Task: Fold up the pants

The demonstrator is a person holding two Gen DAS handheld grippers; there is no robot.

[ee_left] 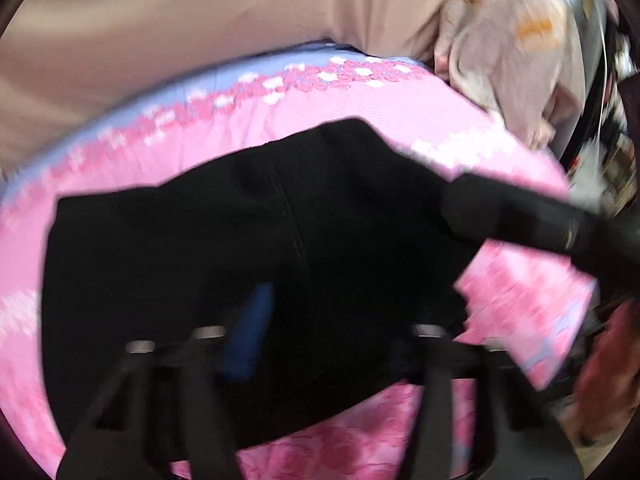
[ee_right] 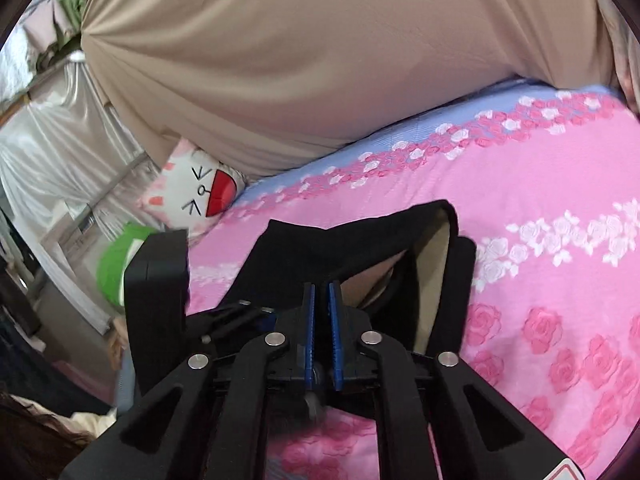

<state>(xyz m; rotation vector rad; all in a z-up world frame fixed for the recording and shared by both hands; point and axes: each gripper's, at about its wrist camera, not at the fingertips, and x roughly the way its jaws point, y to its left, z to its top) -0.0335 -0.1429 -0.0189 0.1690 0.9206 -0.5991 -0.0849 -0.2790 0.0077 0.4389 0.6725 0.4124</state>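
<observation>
Black pants (ee_left: 256, 248) lie on a pink rose-print bedspread (ee_left: 360, 112), with a centre seam showing. The left wrist view is blurred. My left gripper (ee_left: 320, 320) hangs just above the pants; one blue pad (ee_left: 250, 332) shows and the fingers stand wide apart, open. My right gripper (ee_right: 321, 300) has its blue pads (ee_right: 309, 320) nearly together, pinching black fabric of the pants (ee_right: 340, 248), which is lifted off the bed and drapes in front of it. The right gripper's body (ee_left: 540, 220) also shows at the right of the left wrist view.
A beige fabric-covered headboard or wall (ee_right: 300, 52) rises behind the bed. A cartoon-face pillow (ee_right: 192, 192) and a green object (ee_right: 116, 264) sit at the bed's left edge. A pale garment pile (ee_left: 508, 52) lies at the far right. Silver curtains (ee_right: 44, 160) hang at left.
</observation>
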